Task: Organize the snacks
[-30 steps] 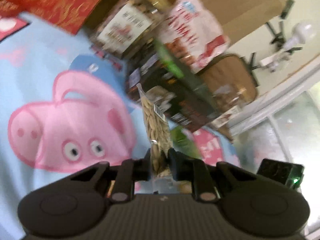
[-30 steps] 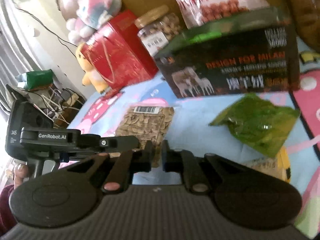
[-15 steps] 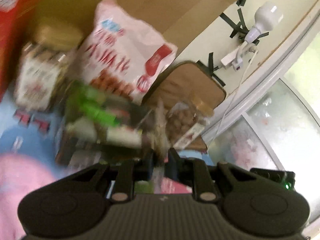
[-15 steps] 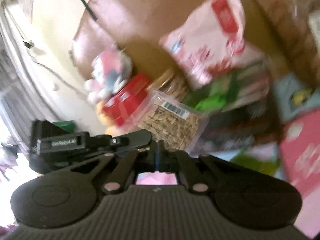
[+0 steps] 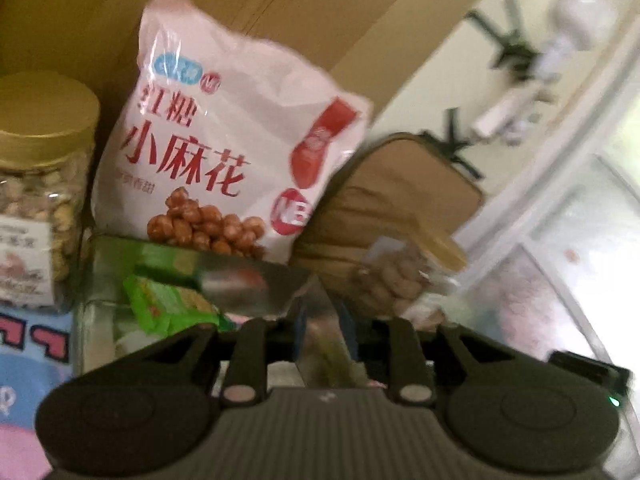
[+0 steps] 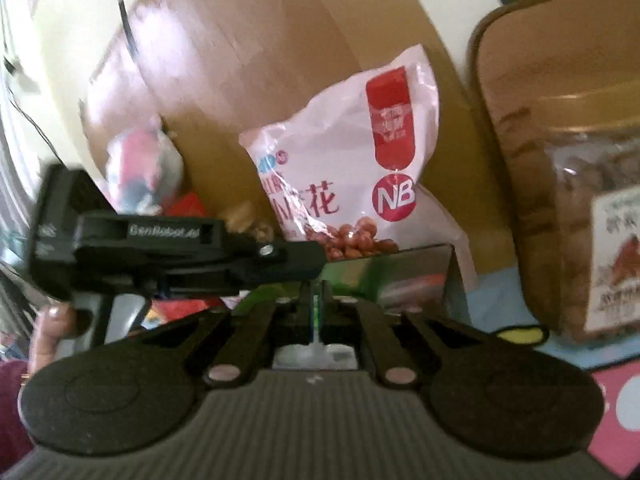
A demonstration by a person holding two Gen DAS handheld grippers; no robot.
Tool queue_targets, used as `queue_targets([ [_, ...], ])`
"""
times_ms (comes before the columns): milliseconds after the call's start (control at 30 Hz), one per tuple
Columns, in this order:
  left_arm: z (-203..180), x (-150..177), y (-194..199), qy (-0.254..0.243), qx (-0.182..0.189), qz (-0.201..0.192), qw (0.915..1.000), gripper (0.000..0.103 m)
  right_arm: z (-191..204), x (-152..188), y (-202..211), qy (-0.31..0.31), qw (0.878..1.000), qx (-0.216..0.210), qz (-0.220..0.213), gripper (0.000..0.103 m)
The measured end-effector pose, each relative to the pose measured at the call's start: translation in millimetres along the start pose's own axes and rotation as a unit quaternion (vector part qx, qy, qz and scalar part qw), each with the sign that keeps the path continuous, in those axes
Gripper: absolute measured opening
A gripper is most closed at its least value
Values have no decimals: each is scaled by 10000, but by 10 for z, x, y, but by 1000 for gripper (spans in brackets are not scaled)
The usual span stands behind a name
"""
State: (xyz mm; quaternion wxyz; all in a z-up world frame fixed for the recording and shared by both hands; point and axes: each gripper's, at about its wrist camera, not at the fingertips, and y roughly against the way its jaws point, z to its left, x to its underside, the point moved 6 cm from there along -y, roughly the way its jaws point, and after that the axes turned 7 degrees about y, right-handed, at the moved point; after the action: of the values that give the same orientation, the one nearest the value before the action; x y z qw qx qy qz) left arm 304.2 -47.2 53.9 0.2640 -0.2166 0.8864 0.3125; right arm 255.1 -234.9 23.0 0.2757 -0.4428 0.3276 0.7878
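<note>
My left gripper (image 5: 324, 332) is shut on a clear packet of seeds (image 5: 324, 344), seen edge-on between the fingers, held over the open box (image 5: 100, 280) with a green packet (image 5: 168, 308) inside. My right gripper (image 6: 316, 300) is shut with nothing clearly between its fingers, close to the box's far edge (image 6: 400, 272). The left gripper's body (image 6: 160, 252) shows at the left of the right wrist view. A pink and white snack bag (image 5: 224, 152) leans behind the box; it also shows in the right wrist view (image 6: 360, 168).
A gold-lidded jar of nuts (image 5: 40, 184) stands left of the box. Another jar of nuts (image 6: 592, 220) stands at the right. A tan cushion (image 5: 400, 200) and a cardboard sheet (image 5: 240, 8) lie behind. A plush toy (image 6: 144, 168) sits at the far left.
Both grippers rose and swung toward the box. The seed packet, first lying on the blue mat, is now held up over the box by the left gripper.
</note>
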Motion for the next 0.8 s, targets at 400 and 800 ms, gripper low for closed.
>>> queue_targets([
  [400, 358, 927, 395, -191, -574, 373, 9975, 52, -163, 641, 302, 488, 9958, 344, 699, 30],
  [800, 461, 1227, 81, 371, -587, 1085, 9917, 34, -33, 921, 242, -58, 9906, -201, 1354, 36],
])
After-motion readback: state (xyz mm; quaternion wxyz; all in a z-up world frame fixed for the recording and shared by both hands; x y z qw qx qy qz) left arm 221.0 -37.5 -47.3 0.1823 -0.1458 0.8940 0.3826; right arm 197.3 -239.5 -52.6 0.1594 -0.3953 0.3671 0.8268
